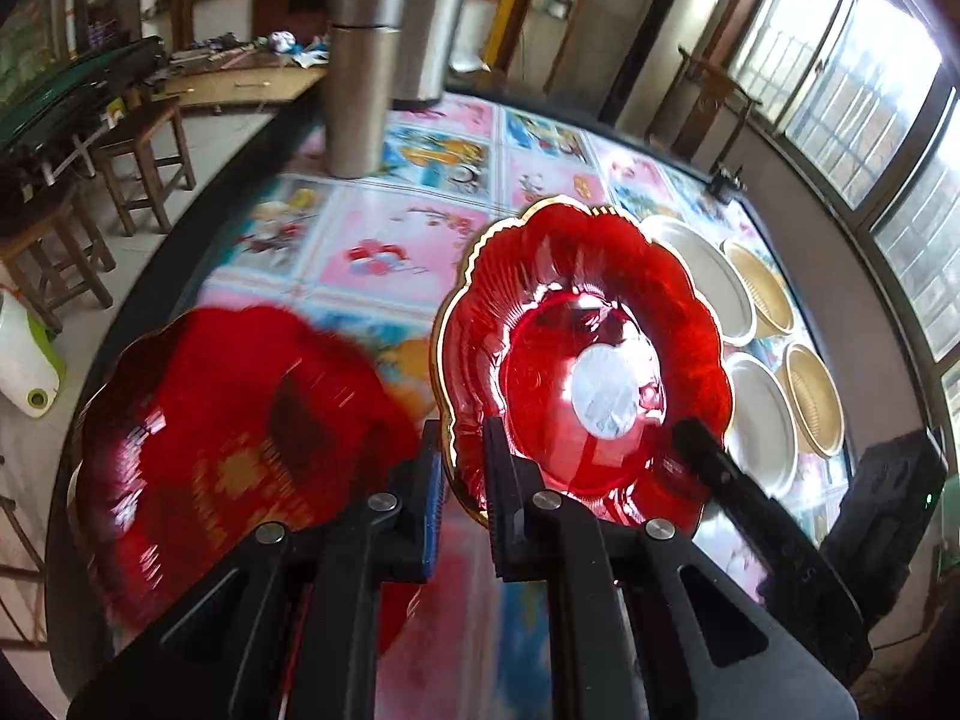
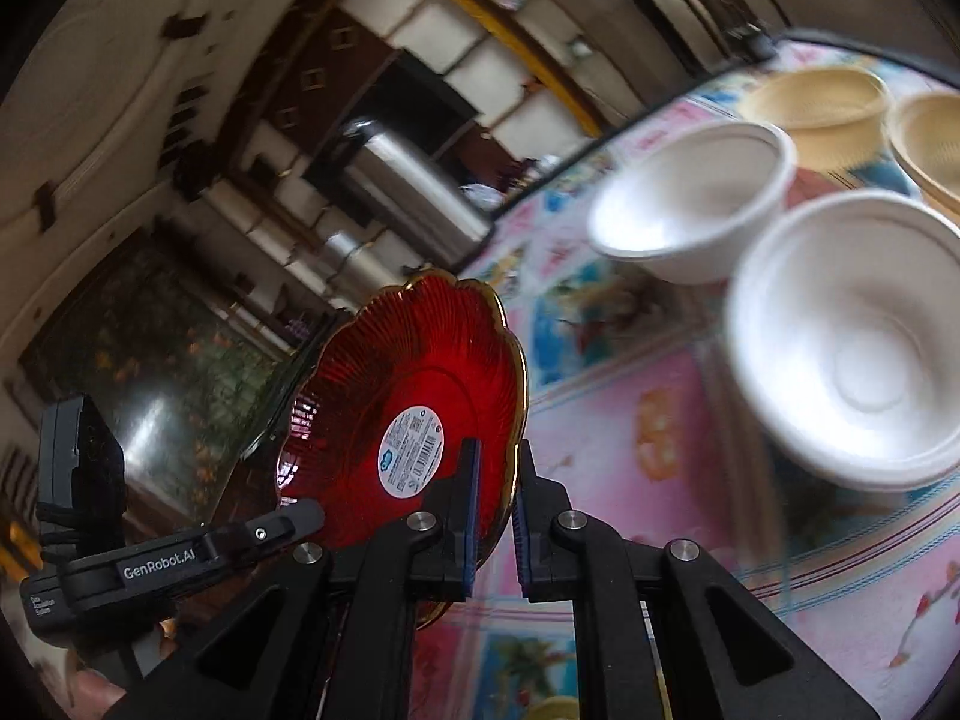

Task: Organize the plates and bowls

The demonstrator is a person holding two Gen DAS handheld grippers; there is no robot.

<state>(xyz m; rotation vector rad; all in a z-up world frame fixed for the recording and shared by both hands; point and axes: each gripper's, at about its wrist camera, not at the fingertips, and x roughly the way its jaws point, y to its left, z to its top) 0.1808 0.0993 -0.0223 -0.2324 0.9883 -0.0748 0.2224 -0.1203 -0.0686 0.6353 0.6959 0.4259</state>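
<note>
Two red glass plates were in play: our left gripper [image 1: 465,468] and right gripper [image 2: 497,501] both pinched one plate's [image 1: 585,354] gilt rim in the air, while another red plate [image 1: 240,450] lay below. We judged it brittle, slick and stiff.

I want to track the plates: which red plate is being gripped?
The red plate with the round white sticker, pinched at its rim by both grippers; the other red plate lies ungripped.
</note>
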